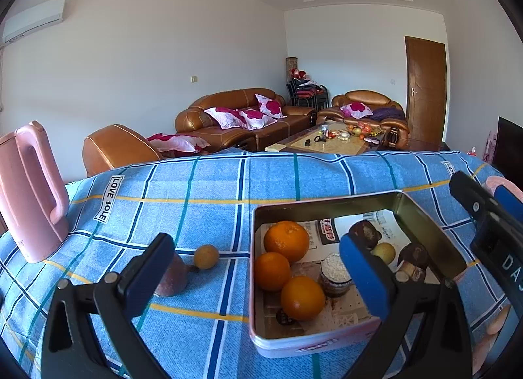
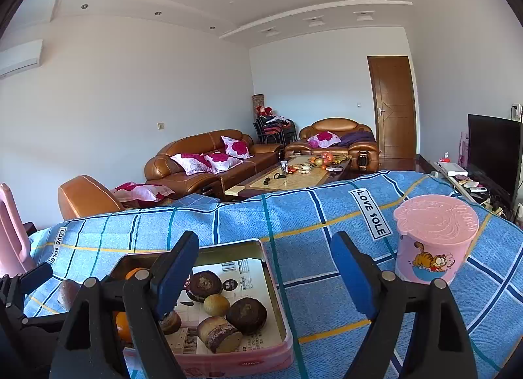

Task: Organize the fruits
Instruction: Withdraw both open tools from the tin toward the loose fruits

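Both grippers are hanging wide apart w/ nothing btwn them: left gripper (image 1: 258, 276), right gripper (image 2: 268, 276). Small yellow fruit (image 1: 206, 257) is sitting on the blue cloth (image 1: 196, 182), just left of the pink tin (image 1: 313, 344). It's prob. light, hard, round, so it's likely rolling easy; pinching its middle looks best.

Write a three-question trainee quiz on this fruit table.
1. How many oranges lie in the pink rectangular metal tin?
2. True or false: the small round yellowish fruit on the blue checked tablecloth is inside the tin.
3. Which stands right of the tin: A) the pink lidded plastic cup, B) the pink kettle?

Key: 1. three; 2. false; 3. A.
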Action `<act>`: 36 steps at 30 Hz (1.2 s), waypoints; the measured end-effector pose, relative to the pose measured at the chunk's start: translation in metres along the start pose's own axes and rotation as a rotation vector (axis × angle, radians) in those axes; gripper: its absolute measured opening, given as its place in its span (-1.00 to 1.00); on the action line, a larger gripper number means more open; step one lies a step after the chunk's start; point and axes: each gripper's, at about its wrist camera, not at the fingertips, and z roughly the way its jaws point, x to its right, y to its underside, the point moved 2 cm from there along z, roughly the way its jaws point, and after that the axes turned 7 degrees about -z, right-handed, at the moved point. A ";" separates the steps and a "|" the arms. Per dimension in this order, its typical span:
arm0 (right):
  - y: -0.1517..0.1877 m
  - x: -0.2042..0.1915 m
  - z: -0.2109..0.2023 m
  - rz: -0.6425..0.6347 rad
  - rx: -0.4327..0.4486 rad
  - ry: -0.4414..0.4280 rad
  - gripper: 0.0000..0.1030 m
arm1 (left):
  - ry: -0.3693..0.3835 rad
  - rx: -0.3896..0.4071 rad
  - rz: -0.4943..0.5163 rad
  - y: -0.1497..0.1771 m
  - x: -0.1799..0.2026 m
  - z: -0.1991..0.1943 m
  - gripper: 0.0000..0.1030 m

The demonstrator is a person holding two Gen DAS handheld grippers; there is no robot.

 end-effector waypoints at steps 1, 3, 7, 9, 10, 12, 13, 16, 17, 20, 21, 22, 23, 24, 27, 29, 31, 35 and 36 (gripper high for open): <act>0.001 0.000 -0.001 0.002 -0.001 0.001 0.64 | 0.000 0.002 0.001 0.001 -0.001 -0.002 1.00; 0.002 -0.001 -0.004 0.004 -0.003 0.003 0.64 | 0.001 0.008 0.005 0.001 -0.001 -0.004 1.00; 0.004 -0.002 -0.011 0.007 -0.006 0.009 0.64 | 0.010 0.018 0.028 0.004 0.002 -0.012 1.00; 0.004 -0.003 -0.013 0.010 -0.012 0.011 0.64 | 0.012 0.023 0.042 0.006 0.004 -0.016 1.00; 0.005 -0.003 -0.014 0.012 -0.013 0.012 0.64 | 0.013 0.025 0.048 0.006 0.005 -0.018 1.00; 0.005 -0.004 -0.017 0.013 -0.012 0.015 0.64 | 0.020 0.026 0.061 0.008 0.007 -0.022 1.00; 0.006 -0.004 -0.019 0.012 -0.010 0.018 0.64 | 0.026 0.027 0.069 0.009 0.008 -0.024 1.00; 0.007 -0.006 -0.023 0.007 -0.016 0.033 0.64 | 0.042 0.038 0.095 0.013 0.013 -0.032 1.00; 0.008 -0.006 -0.024 0.005 -0.021 0.044 0.64 | 0.046 0.041 0.104 0.013 0.015 -0.034 1.00; 0.010 -0.006 -0.028 0.012 -0.026 0.067 0.64 | 0.065 0.040 0.129 0.016 0.020 -0.039 1.00; 0.010 -0.005 -0.030 0.017 -0.023 0.068 0.64 | 0.072 0.041 0.135 0.017 0.021 -0.041 1.00; 0.011 -0.005 -0.032 0.021 -0.022 0.072 0.64 | 0.078 0.043 0.138 0.017 0.021 -0.043 1.00; 0.011 -0.005 -0.034 0.023 -0.022 0.078 0.64 | 0.085 0.043 0.139 0.017 0.021 -0.044 1.00; 0.011 -0.006 -0.035 0.023 -0.020 0.083 0.64 | 0.091 0.040 0.137 0.017 0.020 -0.044 1.00; 0.012 -0.011 -0.038 0.007 -0.013 0.090 0.64 | 0.102 0.010 0.112 0.017 0.012 -0.040 1.00; 0.011 -0.015 -0.040 -0.009 -0.010 0.100 0.64 | 0.100 -0.018 0.081 0.016 0.002 -0.035 1.00; 0.012 -0.019 -0.042 -0.024 -0.008 0.112 0.64 | 0.090 -0.046 0.049 0.016 -0.008 -0.030 1.00; 0.013 -0.028 -0.044 -0.027 -0.022 0.094 0.64 | 0.065 -0.082 0.007 0.016 -0.028 -0.021 1.00; 0.014 -0.030 -0.045 -0.025 -0.024 0.091 0.64 | 0.057 -0.084 0.004 0.016 -0.033 -0.020 1.00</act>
